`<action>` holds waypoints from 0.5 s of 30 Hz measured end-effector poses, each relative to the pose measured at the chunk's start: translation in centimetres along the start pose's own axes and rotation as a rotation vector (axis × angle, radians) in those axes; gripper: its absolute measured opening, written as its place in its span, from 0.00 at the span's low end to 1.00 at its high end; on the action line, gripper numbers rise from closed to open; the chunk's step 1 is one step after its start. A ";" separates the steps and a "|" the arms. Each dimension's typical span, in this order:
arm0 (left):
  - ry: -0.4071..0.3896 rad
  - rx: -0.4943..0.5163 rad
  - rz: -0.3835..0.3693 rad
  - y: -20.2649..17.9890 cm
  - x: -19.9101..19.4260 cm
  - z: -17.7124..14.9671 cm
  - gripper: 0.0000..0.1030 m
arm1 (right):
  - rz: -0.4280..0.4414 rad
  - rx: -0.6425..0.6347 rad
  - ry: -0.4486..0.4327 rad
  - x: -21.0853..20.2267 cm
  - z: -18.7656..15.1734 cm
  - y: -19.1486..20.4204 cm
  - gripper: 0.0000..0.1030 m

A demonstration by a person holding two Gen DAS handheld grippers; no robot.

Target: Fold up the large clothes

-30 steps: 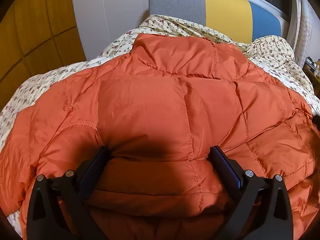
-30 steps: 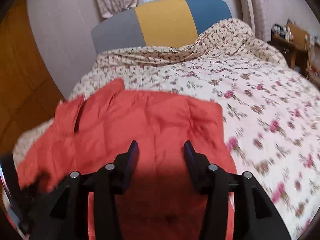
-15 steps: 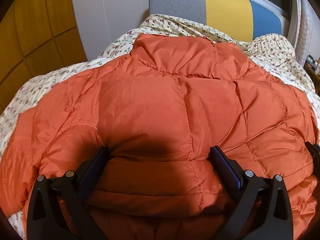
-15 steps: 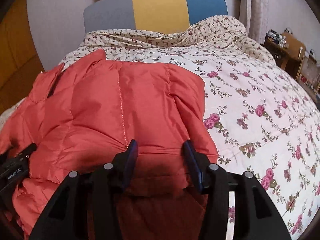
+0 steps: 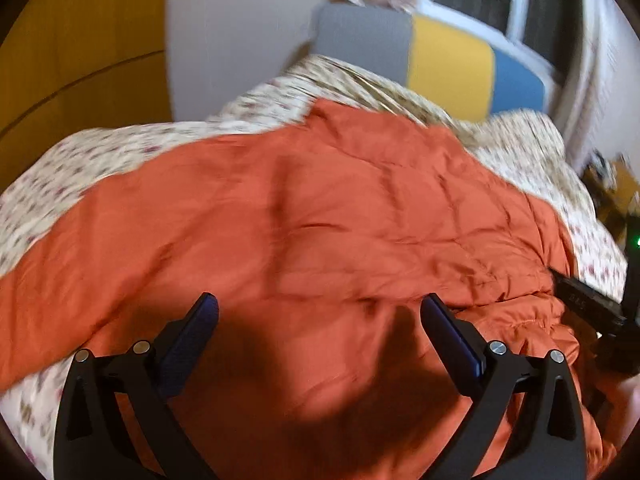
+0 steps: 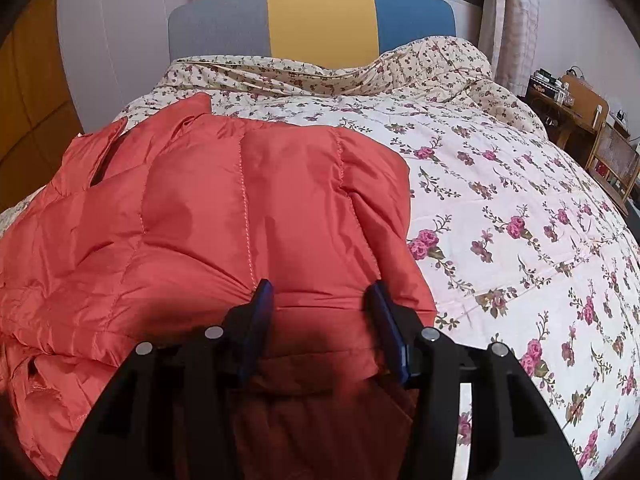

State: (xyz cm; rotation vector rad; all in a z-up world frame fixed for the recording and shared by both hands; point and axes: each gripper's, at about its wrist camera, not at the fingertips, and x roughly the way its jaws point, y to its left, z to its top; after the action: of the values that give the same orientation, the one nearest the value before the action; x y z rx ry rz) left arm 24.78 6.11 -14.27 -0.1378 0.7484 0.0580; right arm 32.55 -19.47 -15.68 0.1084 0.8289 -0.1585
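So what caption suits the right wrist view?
Right tongs pinch a bulge of orange puffer jacket on a floral quilt.

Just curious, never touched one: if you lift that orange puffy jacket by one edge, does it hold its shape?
Probably not. The orange jacket already sags in soft folds over the bed, so it should droop. Its quilted puffiness suggests lightness, and its sheen suggests slipperiness.

- Left wrist view is motion-blurred: quilting seams on the puffy orange down jacket [image 5: 340,216] smear out, print on the cream floral bedspread [image 5: 80,168] is unreadable.
- Jacket's near hem runs off the bottom edge in both views.
- Black right gripper [image 5: 592,312] is cut by the frame edge; jaw state unreadable there.
- Clutter on the wooden side desk [image 6: 576,100] is too small to identify.
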 end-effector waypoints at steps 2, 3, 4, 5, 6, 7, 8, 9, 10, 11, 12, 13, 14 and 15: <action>-0.027 -0.083 0.007 2.7 -2.0 -0.5 0.97 | 0.000 0.001 0.000 0.0 0.0 0.0 0.49; -0.044 -0.119 0.016 4.2 -3.0 -0.6 0.97 | 0.000 0.001 0.000 0.0 0.0 0.0 0.49; -0.061 -0.142 0.025 5.4 -3.8 -0.7 0.97 | 0.000 0.001 0.000 0.0 0.0 0.0 0.49; -0.077 -0.162 0.041 6.5 -4.6 -0.8 0.97 | -0.002 0.002 0.000 0.0 0.0 0.0 0.49; -0.093 -0.181 0.066 7.7 -5.3 -0.9 0.97 | -0.001 0.003 0.000 0.0 0.0 0.0 0.49; -0.109 -0.201 0.105 9.2 -6.3 -1.2 0.97 | -0.001 0.003 0.000 0.0 0.0 0.0 0.50; -0.120 -0.223 0.143 10.6 -7.1 -1.5 0.97 | 0.000 0.004 -0.001 0.0 0.0 0.0 0.50; -0.124 -0.240 0.166 11.4 -7.4 -1.6 0.97 | 0.001 0.004 -0.001 0.0 0.0 0.0 0.50; -0.126 -0.275 0.190 13.0 -7.9 -2.0 0.97 | 0.000 0.004 -0.001 0.0 0.1 0.1 0.50; -0.125 -0.315 0.200 14.4 -8.3 -2.4 0.97 | -0.001 0.003 0.000 0.0 0.0 0.0 0.50; -0.120 -0.359 0.206 15.9 -8.5 -2.9 0.97 | -0.002 0.002 -0.001 0.0 0.0 0.0 0.50; -0.109 -0.394 0.213 17.0 -8.5 -3.5 0.97 | -0.001 0.003 -0.001 -0.1 0.0 0.0 0.50; -0.095 -0.428 0.223 18.1 -8.7 -4.0 0.97 | -0.001 0.003 -0.001 -0.1 0.0 0.0 0.50; -0.078 -0.476 0.242 19.5 -8.9 -4.7 0.97 | -0.001 0.003 -0.001 -0.1 0.0 0.0 0.50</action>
State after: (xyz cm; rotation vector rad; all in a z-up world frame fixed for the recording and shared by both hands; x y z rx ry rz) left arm 13.10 24.66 -13.63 -0.4947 0.6594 0.4707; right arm 32.55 -19.47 -15.61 0.1106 0.8281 -0.1609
